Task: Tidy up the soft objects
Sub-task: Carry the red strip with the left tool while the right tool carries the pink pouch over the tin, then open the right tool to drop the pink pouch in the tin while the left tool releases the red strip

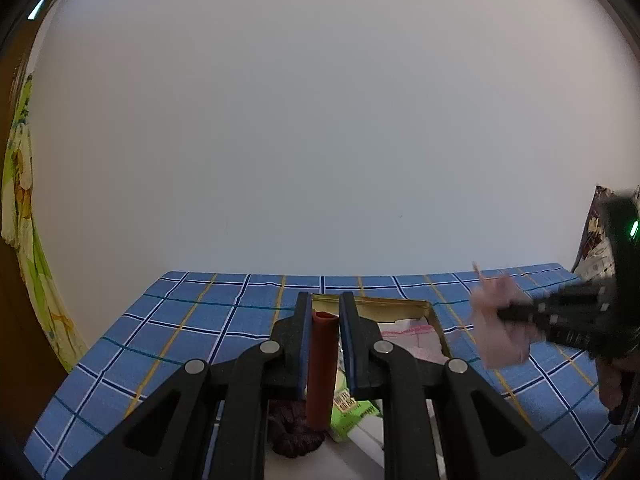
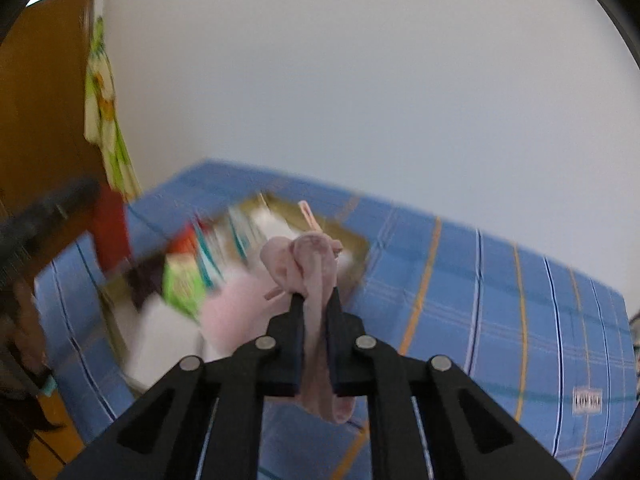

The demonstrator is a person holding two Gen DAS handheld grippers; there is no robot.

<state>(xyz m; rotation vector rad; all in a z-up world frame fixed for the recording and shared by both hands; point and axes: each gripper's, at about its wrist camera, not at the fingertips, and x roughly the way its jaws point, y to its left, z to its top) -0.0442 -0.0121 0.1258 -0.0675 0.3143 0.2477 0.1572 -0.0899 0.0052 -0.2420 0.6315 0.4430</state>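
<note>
My left gripper (image 1: pixel 325 304) is shut on a red-brown soft roll (image 1: pixel 321 364) that stands upright between its blue pads, above the near end of a gold tin (image 1: pixel 404 307). A dark maroon scrunchie (image 1: pixel 294 434) and a green packet (image 1: pixel 352 408) lie below it. My right gripper (image 2: pixel 316 300) is shut on a bunched pale pink cloth (image 2: pixel 310 260) with a pink clothespin (image 2: pixel 309 216) on it, held over the tin's right rim (image 2: pixel 358 246). More pink cloth (image 2: pixel 236 312) and white cloth (image 2: pixel 164 340) lie in the tin. The right wrist view is blurred.
A blue checked cloth (image 1: pixel 192 320) covers the table, with a bare stretch right of the tin (image 2: pixel 500 320). A white wall (image 1: pixel 320 120) rises just behind. A green and yellow patterned fabric (image 2: pixel 102 112) hangs by a wooden door (image 2: pixel 44 100) on the left.
</note>
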